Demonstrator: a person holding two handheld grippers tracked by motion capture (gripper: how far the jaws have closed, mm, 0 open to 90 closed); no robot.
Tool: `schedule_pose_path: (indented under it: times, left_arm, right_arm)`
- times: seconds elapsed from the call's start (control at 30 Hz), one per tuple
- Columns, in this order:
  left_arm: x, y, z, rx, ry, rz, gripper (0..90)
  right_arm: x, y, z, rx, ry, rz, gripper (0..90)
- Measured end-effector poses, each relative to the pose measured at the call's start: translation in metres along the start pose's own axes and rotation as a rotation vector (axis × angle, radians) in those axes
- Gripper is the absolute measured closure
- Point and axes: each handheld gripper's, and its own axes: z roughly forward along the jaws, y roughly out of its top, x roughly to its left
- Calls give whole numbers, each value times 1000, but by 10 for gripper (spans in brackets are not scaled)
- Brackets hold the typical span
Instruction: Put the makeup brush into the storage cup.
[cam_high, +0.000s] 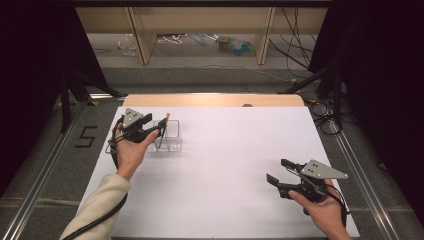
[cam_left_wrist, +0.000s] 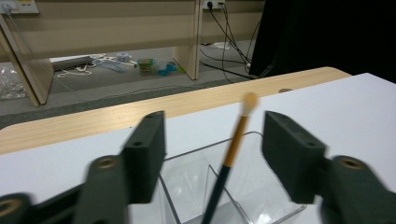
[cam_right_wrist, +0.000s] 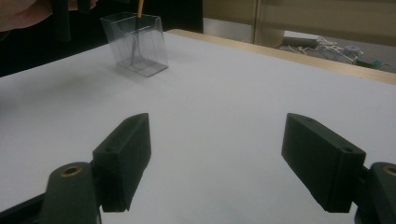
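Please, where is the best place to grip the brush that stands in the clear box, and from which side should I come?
Probably grip the orange upper handle of the brush, coming from above with the open left gripper. It leans in the clear box, whose walls shield the dark lower handle.

high overview; two close tool views

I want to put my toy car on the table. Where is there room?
Lots of bare white table lies between the clear box and the right claw. It is crowded at the box, where the left claw straddles a brush.
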Motion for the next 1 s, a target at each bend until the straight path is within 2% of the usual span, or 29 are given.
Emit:
schedule_pose_path:
  times: [0.07, 0.1, 0.17, 0.23, 0.37, 0.43, 0.47, 0.5, 0.7, 0.77, 0.8, 1.0]
  left_arm:
    - [-2, -1, -2, 4, -20, 21, 294]
    - [-3, -1, -3, 4, -26, 29, 256]
    - [-4, -1, -7, 1, -43, 38, 218]
    - [-4, 0, -11, -9, -57, 34, 190]
    - [-6, 0, -14, -26, -78, 65, 163]
    - [-7, -2, -15, -33, -87, 65, 157]
    - [-7, -2, -16, -33, -86, 72, 157]
    - [-7, -3, -17, -35, -87, 71, 157]
    - [-8, -7, -32, -56, -115, 79, 157]
    - [-9, -9, -38, -59, -127, 88, 157]
    - [-10, -9, -40, -63, -133, 80, 157]
    - [-16, -17, -58, -66, -178, 68, 157]
  right_arm:
    - [0, 0, 0, -4, 2, 0, 250]
    - [-1, 0, 1, -20, -5, -22, 250]
    - [0, 0, 0, -2, 1, -2, 250]
    - [0, 0, 1, -5, 0, -3, 249]
    - [0, 1, 0, -2, 2, -2, 249]
    - [0, 0, 1, -4, 1, -1, 248]
    - [-2, 0, 1, -16, -4, -23, 248]
    - [0, 0, 1, -11, -3, -1, 248]
    - [-1, 1, -3, 23, -3, 4, 245]
    - [-1, 1, -2, 17, -5, -1, 244]
    - [0, 0, 1, -11, -3, 3, 243]
    - [0, 0, 1, -15, -1, 0, 242]
